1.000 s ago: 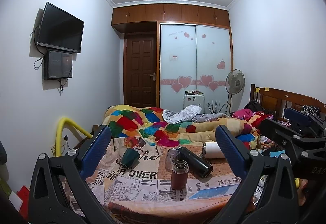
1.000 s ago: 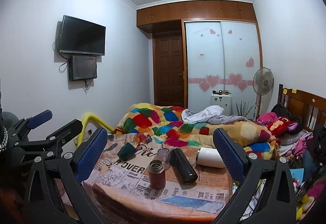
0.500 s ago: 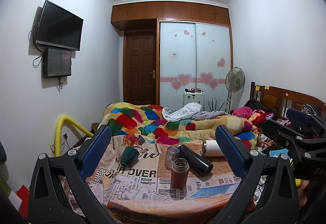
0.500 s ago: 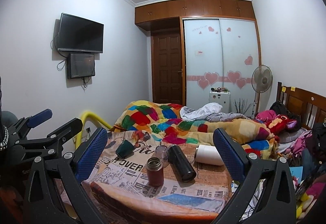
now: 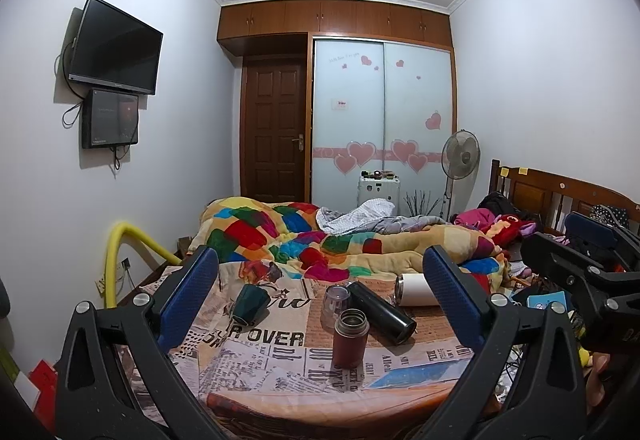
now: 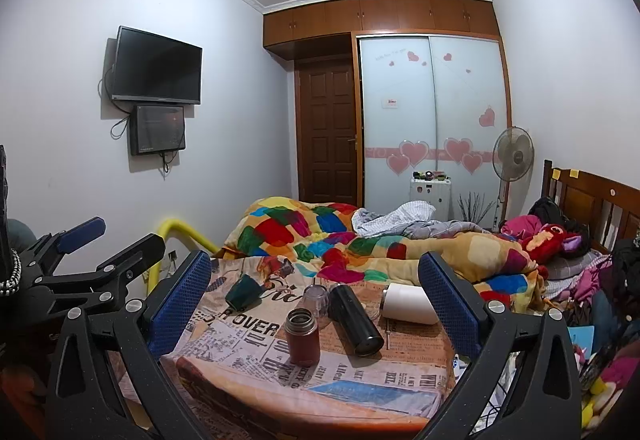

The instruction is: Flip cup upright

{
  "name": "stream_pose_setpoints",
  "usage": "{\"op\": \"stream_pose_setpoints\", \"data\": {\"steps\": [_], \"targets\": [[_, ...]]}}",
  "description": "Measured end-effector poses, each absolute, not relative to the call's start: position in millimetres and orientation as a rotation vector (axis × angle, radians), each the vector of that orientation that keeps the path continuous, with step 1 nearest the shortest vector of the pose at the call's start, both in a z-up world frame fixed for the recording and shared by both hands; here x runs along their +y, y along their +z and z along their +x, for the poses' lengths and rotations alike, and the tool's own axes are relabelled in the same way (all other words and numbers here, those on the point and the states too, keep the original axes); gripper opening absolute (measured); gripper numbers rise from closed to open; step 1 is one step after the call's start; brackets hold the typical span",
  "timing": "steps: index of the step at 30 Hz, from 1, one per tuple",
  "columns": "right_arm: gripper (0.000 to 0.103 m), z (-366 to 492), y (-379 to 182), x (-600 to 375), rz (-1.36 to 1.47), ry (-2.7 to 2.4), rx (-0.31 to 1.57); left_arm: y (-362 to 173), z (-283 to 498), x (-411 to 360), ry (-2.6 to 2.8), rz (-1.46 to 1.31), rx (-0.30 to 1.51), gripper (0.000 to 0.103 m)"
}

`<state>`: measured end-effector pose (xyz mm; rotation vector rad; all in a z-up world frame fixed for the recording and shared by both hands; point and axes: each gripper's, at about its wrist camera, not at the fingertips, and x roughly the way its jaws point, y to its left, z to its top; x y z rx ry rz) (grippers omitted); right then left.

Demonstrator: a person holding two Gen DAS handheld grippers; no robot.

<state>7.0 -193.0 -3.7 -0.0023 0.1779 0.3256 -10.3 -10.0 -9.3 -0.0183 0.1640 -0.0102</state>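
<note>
— Grippers first: how do they sit?

— Left gripper [image 5: 320,282] and right gripper [image 6: 314,282] are both level, side by side, short of the near edge of the newspaper-print covered bench [image 5: 280,372], jaws wide apart and holding nothing.

— And the cup?

— Dark green faceted cup [image 5: 249,302] lies tipped on its side near the bench's far left corner, well apart from the upright maroon steel flask [image 5: 351,338] and the toppled black cylindrical flask [image 5: 380,312].
</note>
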Motion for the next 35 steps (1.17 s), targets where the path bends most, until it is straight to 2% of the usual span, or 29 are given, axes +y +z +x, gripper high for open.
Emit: {"op": "stream_pose_setpoints", "data": {"steps": [35], "targets": [[0.103, 10, -9, -194, -0.01, 0.329, 0.195, -16, 4, 1, -0.022, -0.056, 0.2, 0.103]]}}
